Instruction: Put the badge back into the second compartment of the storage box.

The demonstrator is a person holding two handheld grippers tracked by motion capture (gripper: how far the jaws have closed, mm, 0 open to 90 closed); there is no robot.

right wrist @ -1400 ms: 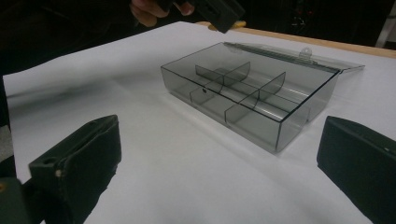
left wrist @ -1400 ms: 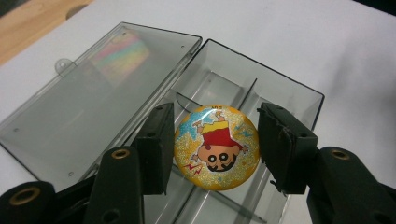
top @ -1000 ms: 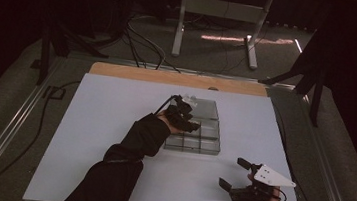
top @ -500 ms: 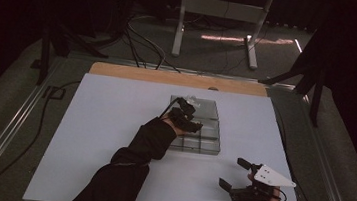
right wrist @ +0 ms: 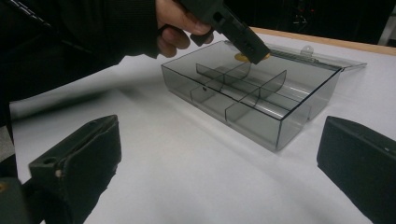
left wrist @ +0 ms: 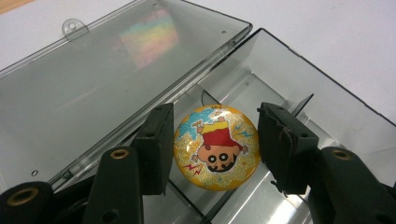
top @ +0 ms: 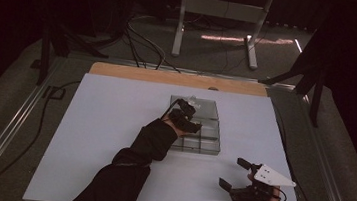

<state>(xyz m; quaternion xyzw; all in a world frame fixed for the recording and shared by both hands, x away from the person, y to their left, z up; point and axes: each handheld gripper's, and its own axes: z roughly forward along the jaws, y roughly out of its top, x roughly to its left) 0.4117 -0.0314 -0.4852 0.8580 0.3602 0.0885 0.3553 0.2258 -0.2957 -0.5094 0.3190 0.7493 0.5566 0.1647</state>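
A round yellow glitter badge (left wrist: 217, 148) with a cartoon boy on it sits between the jaws of my left gripper (left wrist: 217, 112), and both pads touch its edges. The gripper (top: 188, 112) holds it over a far compartment of the clear smoky plastic box (top: 202, 142), next to the open lid (left wrist: 93, 70). In the right gripper view the badge (right wrist: 237, 57) shows as a yellow sliver at the left gripper's tip, just above the box (right wrist: 261, 121). My right gripper (top: 235, 174) rests near the table's front right, open, with nothing between its jaws (right wrist: 224, 149).
The box has several divided compartments that look bare. It lies on a white board (top: 102, 138) over a wooden table (top: 119, 70). Cables and metal stand legs (top: 216, 9) lie on the floor beyond. A cable (top: 37, 131) trails along the left.
My left gripper has edged slightly to the right over the box with the badge still in it. The right gripper has stayed put.
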